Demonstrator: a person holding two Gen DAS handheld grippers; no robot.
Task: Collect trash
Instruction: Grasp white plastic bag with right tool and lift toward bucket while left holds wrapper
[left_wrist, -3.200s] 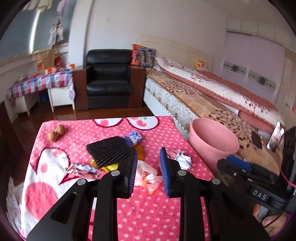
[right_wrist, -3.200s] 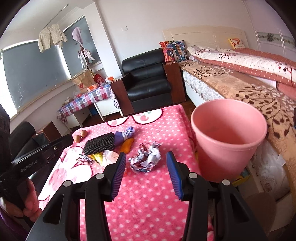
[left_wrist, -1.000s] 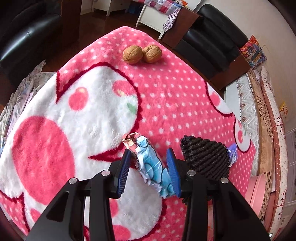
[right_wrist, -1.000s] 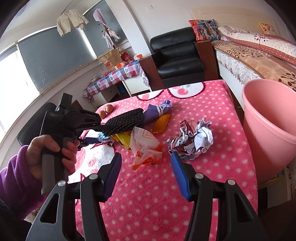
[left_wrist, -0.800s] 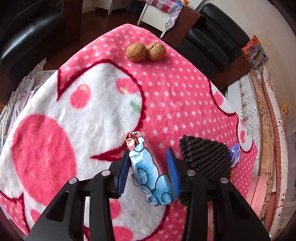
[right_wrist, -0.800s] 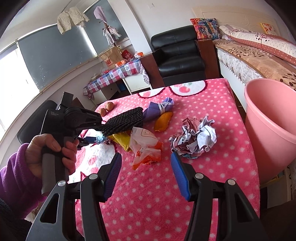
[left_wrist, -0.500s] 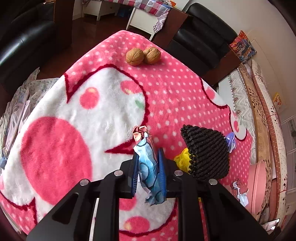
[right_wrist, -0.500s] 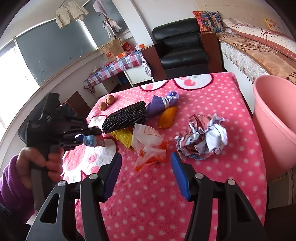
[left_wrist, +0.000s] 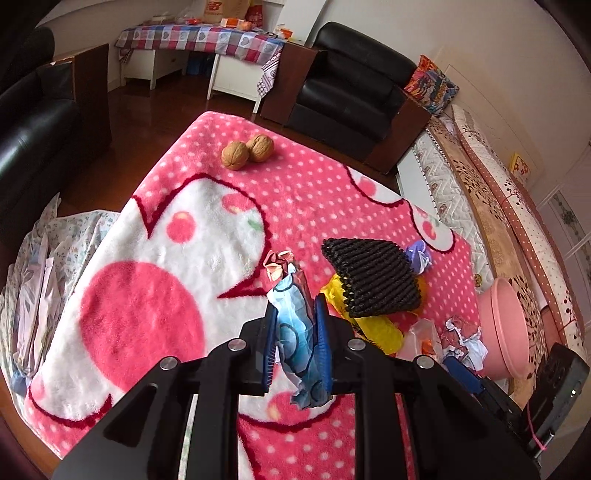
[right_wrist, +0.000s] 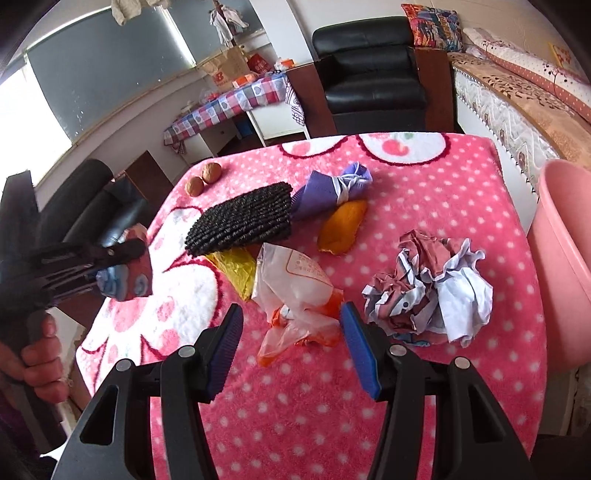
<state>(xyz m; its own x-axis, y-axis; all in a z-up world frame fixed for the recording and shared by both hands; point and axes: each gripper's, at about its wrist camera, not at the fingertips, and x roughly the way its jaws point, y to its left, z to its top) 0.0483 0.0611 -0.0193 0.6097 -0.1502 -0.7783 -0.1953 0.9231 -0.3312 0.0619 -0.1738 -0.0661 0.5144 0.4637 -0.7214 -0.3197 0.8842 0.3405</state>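
Observation:
My left gripper (left_wrist: 295, 321) is shut on a blue and red crumpled wrapper (left_wrist: 295, 325) and holds it above the pink blanket (left_wrist: 207, 221); both show at the left of the right wrist view (right_wrist: 125, 273). My right gripper (right_wrist: 291, 332) is open and hovers over a clear and orange plastic bag (right_wrist: 295, 295). A crumpled paper ball (right_wrist: 432, 291) lies to its right. The pink bin (right_wrist: 565, 258) stands past the table's right edge, also in the left wrist view (left_wrist: 506, 328).
A black woven mat (right_wrist: 240, 218), a yellow wrapper (right_wrist: 236, 273), an orange peel (right_wrist: 343, 225) and a purple tied bag (right_wrist: 332, 192) lie mid-table. Two walnuts (left_wrist: 247, 151) sit at the far side. A black armchair (right_wrist: 373, 70) and a bed (right_wrist: 517, 96) stand behind.
My left gripper has closed on the blue wrapper and lifted it off the blanket. My right gripper has moved left from the paper ball to over the plastic bag.

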